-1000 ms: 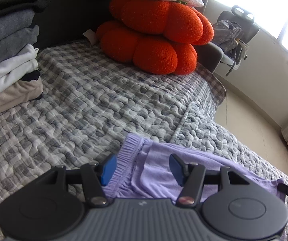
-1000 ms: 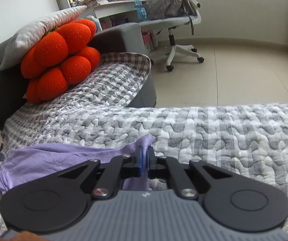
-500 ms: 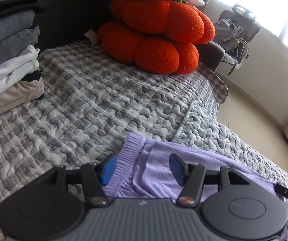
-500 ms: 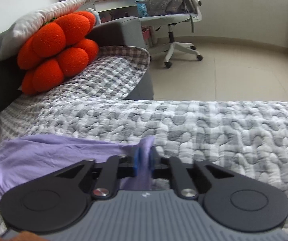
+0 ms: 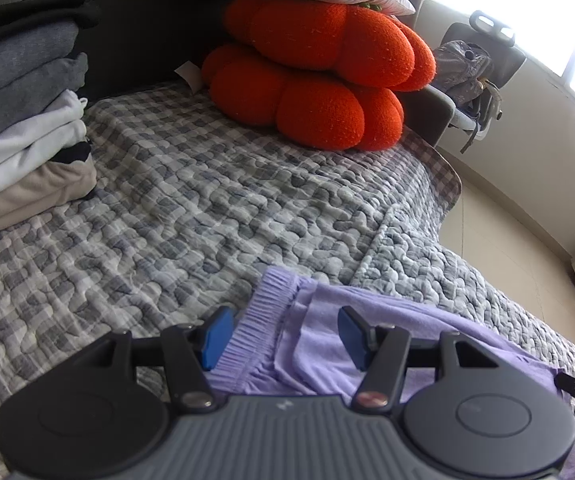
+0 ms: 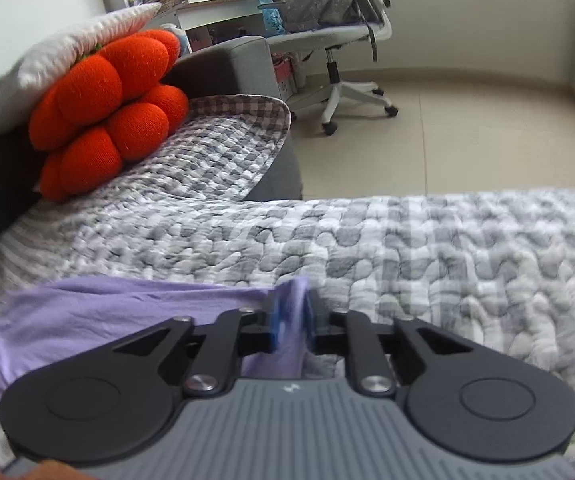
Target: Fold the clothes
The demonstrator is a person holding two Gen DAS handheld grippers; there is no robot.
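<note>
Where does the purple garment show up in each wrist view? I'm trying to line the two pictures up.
Left wrist: the purple garment lies bottom centre to lower right, with its ribbed waistband between the open left gripper's fingers.
Right wrist: it spreads across the lower left, one corner pinched in the right gripper.
Shared landmark: the orange cushion on the checked quilt.
</note>
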